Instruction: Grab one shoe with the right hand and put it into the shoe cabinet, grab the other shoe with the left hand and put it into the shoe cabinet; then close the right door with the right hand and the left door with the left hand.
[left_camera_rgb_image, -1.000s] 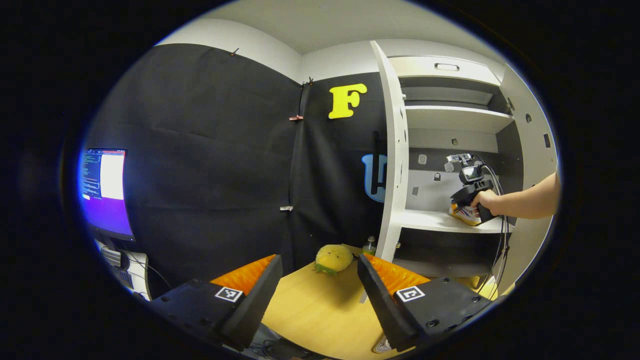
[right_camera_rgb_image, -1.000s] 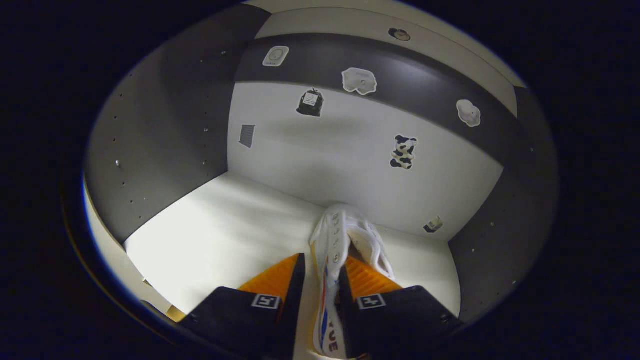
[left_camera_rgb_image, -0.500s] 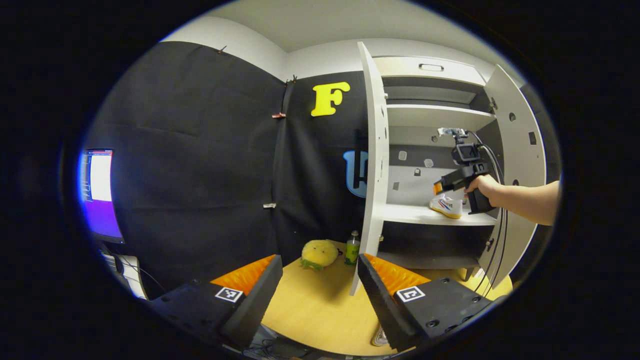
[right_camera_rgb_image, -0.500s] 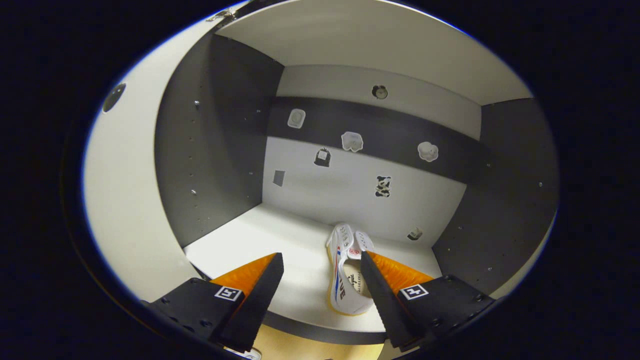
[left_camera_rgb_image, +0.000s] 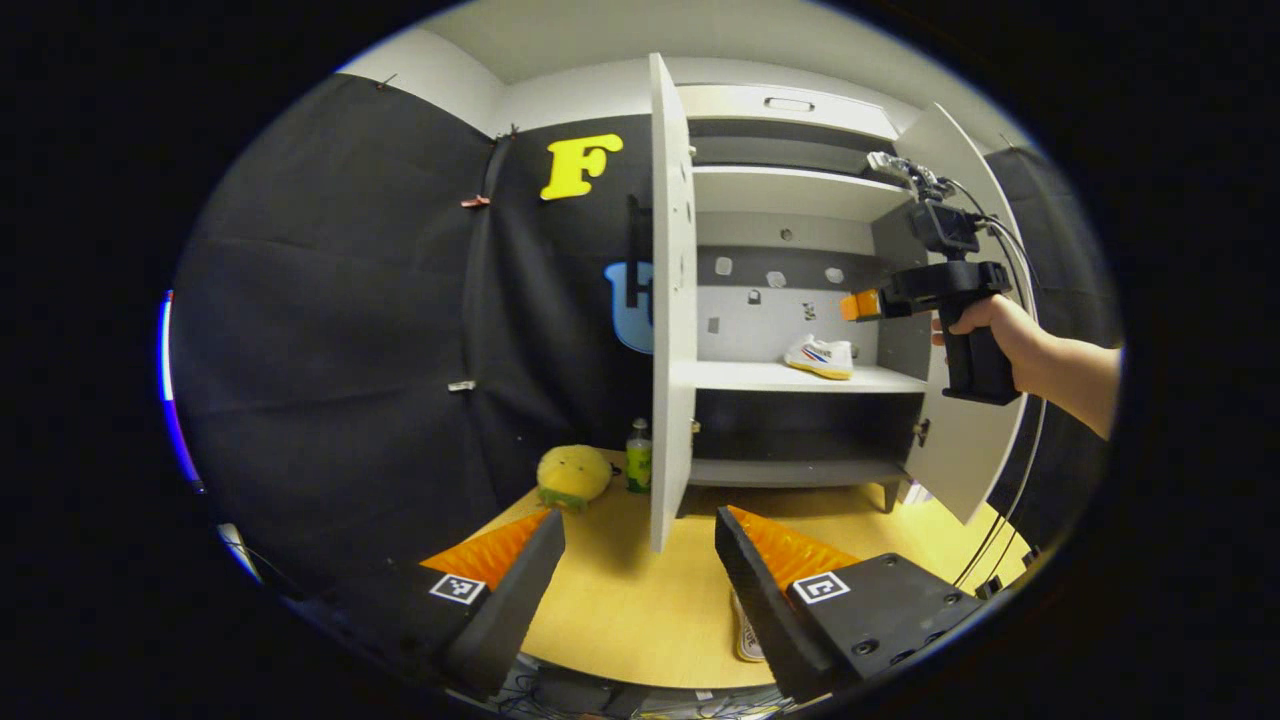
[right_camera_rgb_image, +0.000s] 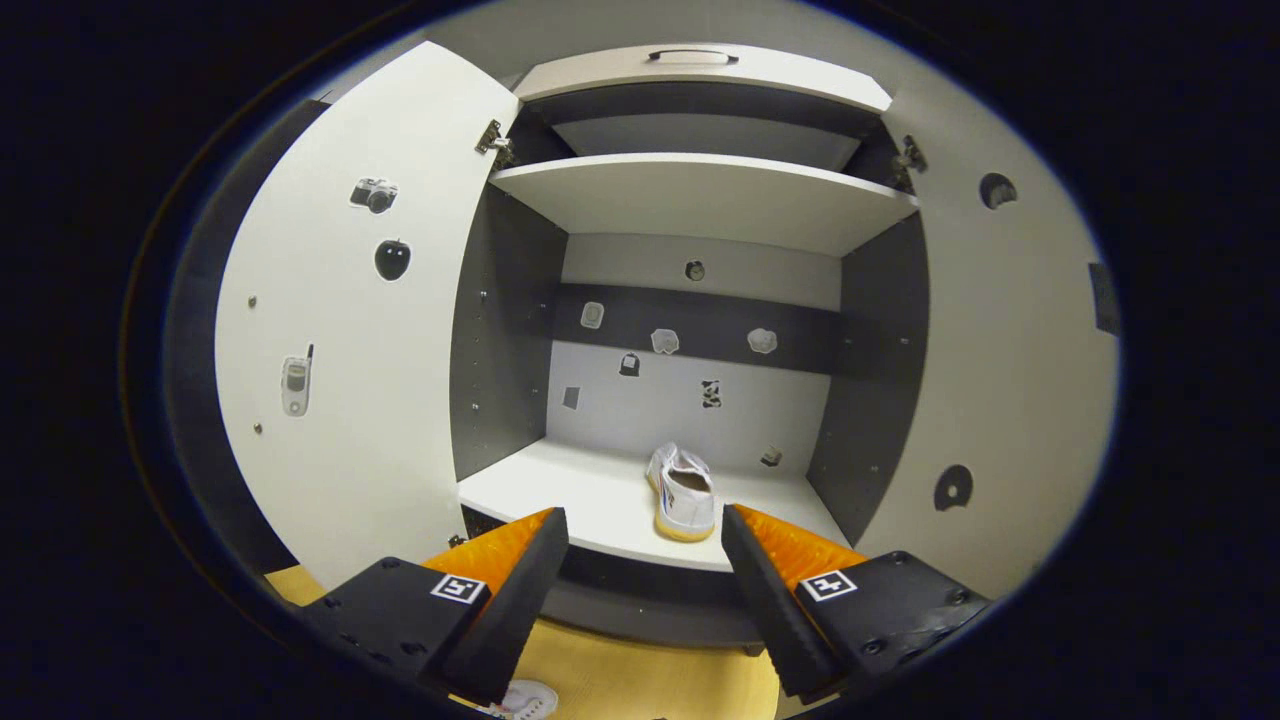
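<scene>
- Second shoe (left_camera_rgb_image: 747, 632) on the wooden floor (left_camera_rgb_image: 640, 600) in front of the shoe cabinet (left_camera_rgb_image: 800, 376), mostly hidden behind a finger of the left gripper (left_camera_rgb_image: 640, 575); just a sliver of it at the bottom edge in the right gripper view (right_camera_rgb_image: 525, 698).
- Left gripper: wide apart, nothing between the fingers, hanging over the floor short of the cabinet.
- Right gripper (right_camera_rgb_image: 645, 575): also spread wide and empty, out in front of the cabinet, apart from the first shoe (right_camera_rgb_image: 683, 491) sitting on the cabinet's middle shelf (right_camera_rgb_image: 600, 510), right of centre.
- Left door (right_camera_rgb_image: 350, 320) and right door (right_camera_rgb_image: 1010, 380) both swung fully open; plenty of bare shelf left of the shoe.
- Plush toy (left_camera_rgb_image: 572, 476) and small bottle (left_camera_rgb_image: 639, 455) on the floor just left of the cabinet.
</scene>
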